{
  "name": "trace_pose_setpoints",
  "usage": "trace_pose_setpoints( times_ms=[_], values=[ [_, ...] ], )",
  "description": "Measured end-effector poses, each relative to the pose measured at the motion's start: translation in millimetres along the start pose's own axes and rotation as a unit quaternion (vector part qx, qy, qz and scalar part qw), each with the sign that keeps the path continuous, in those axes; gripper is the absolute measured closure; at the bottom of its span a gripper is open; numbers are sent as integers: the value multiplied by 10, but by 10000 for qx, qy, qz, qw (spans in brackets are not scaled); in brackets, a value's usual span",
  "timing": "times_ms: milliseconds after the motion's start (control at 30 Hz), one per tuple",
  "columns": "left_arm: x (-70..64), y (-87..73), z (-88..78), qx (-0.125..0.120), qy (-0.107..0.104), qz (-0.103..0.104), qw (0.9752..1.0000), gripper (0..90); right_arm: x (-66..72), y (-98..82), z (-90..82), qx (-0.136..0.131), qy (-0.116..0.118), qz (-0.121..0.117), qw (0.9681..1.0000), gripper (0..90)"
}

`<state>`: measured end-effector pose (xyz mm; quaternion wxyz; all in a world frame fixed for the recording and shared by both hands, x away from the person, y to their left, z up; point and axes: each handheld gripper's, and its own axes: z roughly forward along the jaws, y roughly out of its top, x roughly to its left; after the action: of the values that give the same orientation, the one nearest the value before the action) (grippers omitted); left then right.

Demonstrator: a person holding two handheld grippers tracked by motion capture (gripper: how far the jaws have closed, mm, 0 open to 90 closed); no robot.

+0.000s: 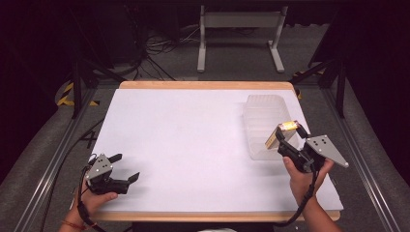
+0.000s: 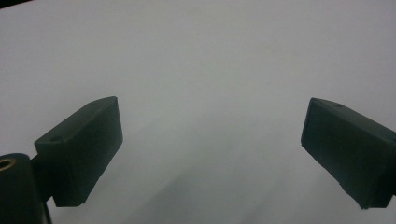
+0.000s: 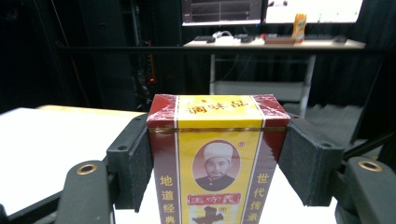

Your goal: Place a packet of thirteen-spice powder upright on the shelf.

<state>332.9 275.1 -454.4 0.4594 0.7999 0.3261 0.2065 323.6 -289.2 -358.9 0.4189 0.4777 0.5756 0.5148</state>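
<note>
We've got the red-and-yellow box [image 3: 217, 163] clamped between the right gripper [image 1: 289, 137] fingers above the clear plastic tub [image 1: 263, 123] at the table's [image 1: 183, 145] right side, left gripper [image 1: 122, 168] wide open w/ nothing in it, so letting go off-centre could catch the rim & tip the box out.

The white table top [image 1: 193, 145] is lit evenly from above and reads bright, almost washed out, while the surrounding room is left in deep darkness. Soft shadows are cast beneath the left gripper [image 1: 126, 168]. In the left gripper view the surface is rendered hazy and featureless. The box [image 3: 217, 158] is shown sharp, with slight glare on its wrapping.
</note>
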Motion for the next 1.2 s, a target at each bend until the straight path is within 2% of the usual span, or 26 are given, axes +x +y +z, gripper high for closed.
trace_pose_setpoints(
  times_ms=[100, 200, 300, 400, 600, 667, 733, 900, 967, 1200],
  values=[
    [-1, 1, 2, 19, 6, -10, 10000, 59, 1, 32, 11, 138, 72, -93, 9998, 329],
    [-4, 1, -2, 4, 8, 25, 10000, 59, 13, 52, 32, 185, -21, -5, 9998, 329],
    [0, 1, 0, 3, -4, 19, 10000, 59, 53, 112, 0, 283, 70, 151, 9995, 329],
    [-2, 1, 0, 20, -19, 13, 10000, 59, 128, 114, -11, 380, -37, -30, 9993, 329],
    [-7, 1, 0, 29, -25, 15, 10000, 59, 172, 112, -28, 524, -172, 24, 9985, 327],
    [-6, 3, 1, 30, -17, 45, 10000, 59, 170, 95, -18, 703, -180, 109, 9973, 327],
    [-6, 3, 3, 23, -22, 57, 10000, 59, 167, 91, -20, 761, -189, 131, 9968, 327],
    [-4, 4, 4, 41, -35, 42, 10000, 59, 158, 81, 25, 897, -147, 72, 9958, 318],
    [-4, 2, 2, 32, -30, 32, 10000, 58, 147, 48, 67, 1012, -132, -2, 9948, 271],
    [-1, 1, 1, 29, -37, 26, 10000, 58, 108, 50, 97, 980, -135, -96, 9950, 257]
  ],
)
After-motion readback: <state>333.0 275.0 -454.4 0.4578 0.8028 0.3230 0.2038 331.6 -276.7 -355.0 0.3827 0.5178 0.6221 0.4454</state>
